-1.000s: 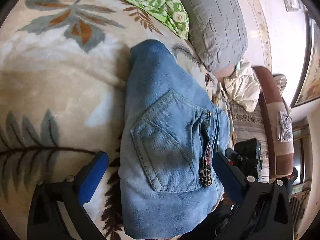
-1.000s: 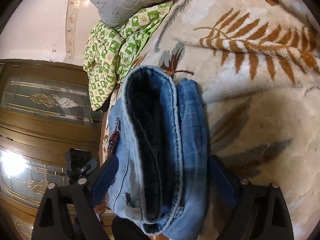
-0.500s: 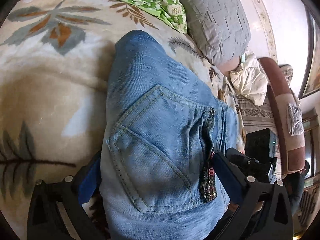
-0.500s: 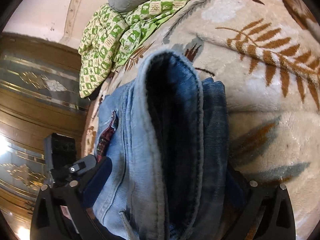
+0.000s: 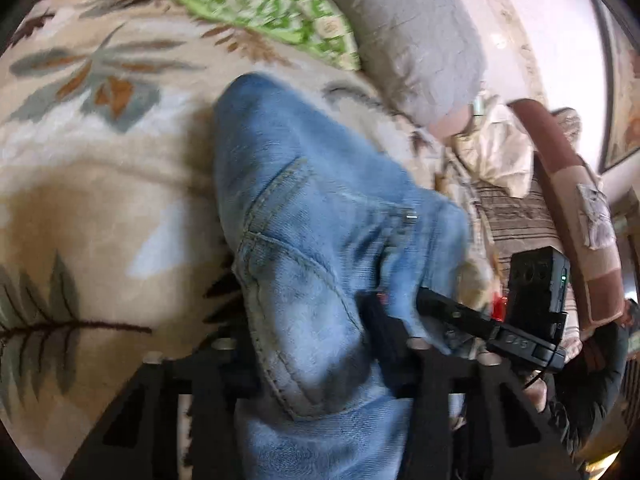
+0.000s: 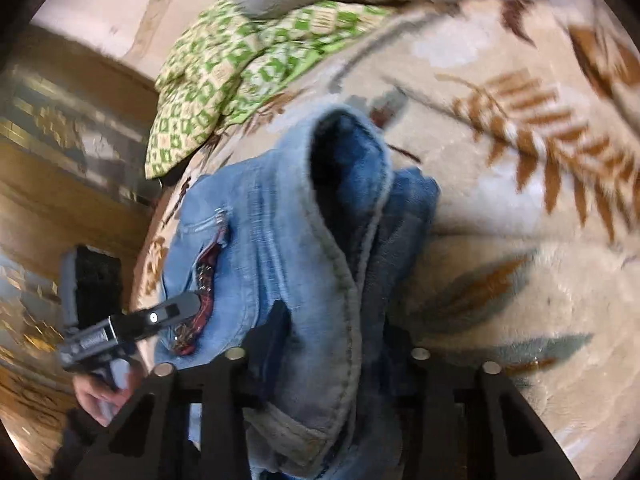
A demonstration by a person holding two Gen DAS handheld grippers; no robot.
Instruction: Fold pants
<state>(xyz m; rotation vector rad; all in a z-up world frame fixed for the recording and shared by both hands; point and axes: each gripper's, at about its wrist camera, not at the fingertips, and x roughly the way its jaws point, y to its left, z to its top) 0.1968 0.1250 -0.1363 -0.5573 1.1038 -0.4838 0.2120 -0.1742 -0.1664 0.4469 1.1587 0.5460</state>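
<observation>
Folded light blue jeans (image 5: 320, 248) lie on a beige leaf-patterned blanket (image 5: 92, 200), back pocket up. My left gripper (image 5: 312, 344) is shut on the near end of the jeans, denim bunched between its jaws. In the right wrist view the jeans (image 6: 280, 240) show their folded edge and dark inner layers. My right gripper (image 6: 328, 344) is shut on that edge. Each gripper shows in the other's view: the right one (image 5: 520, 320) and the left one (image 6: 120, 320). Both views are motion-blurred.
A green patterned quilt (image 5: 260, 12) and a grey pillow (image 5: 408, 36) lie at the far end of the bed. A brown chair (image 5: 572, 216) with cloths stands beyond the bed edge. A wooden glazed door (image 6: 52, 160) is at left in the right wrist view.
Both grippers, open around the jeans a second ago, have closed on them. The denim is now bunched and pulled up between the jaws.
</observation>
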